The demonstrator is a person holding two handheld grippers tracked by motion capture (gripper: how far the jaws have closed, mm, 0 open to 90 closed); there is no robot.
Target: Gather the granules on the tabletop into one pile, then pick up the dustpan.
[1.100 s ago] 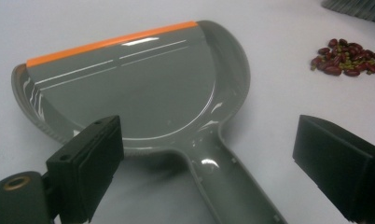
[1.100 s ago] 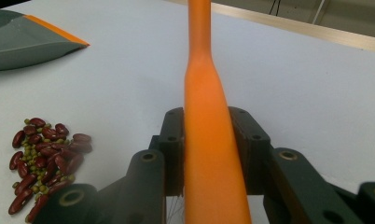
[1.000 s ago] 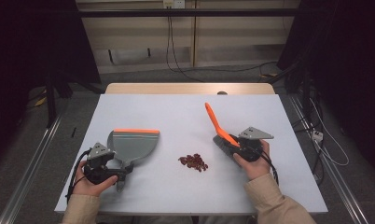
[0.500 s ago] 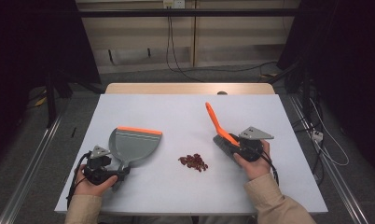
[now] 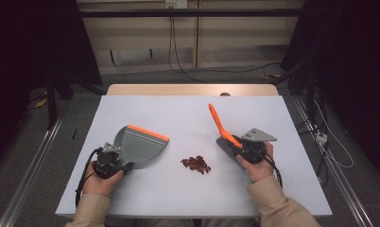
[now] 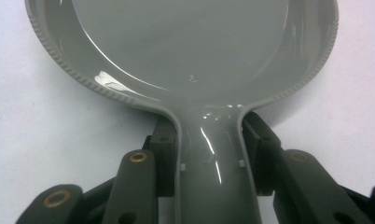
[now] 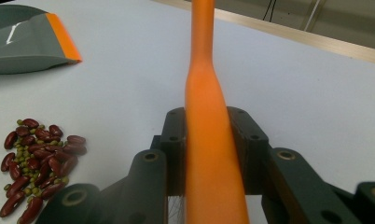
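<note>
White tabletop (image 5: pixel 145 189) carries both forearms, coming in low. Left gripper (image 5: pixel 113 160) has just closed its jaws on the grey dustpan (image 5: pixel 140 146) handle; right gripper (image 5: pixel 240 147) clamps the orange brush (image 5: pixel 220 124) handle (tilted upward). Beans (image 5: pixel 196 163) lie between.

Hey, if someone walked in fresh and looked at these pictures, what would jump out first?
Probably the small pile of red beans mixed with tiny green ones, alone mid-table. To its left lies a grey dustpan with an orange lip, its handle clamped in the left gripper, whose jaws have just been closing. To the pile's right, the right gripper grips a brush's orange handle, angled upward.
</note>
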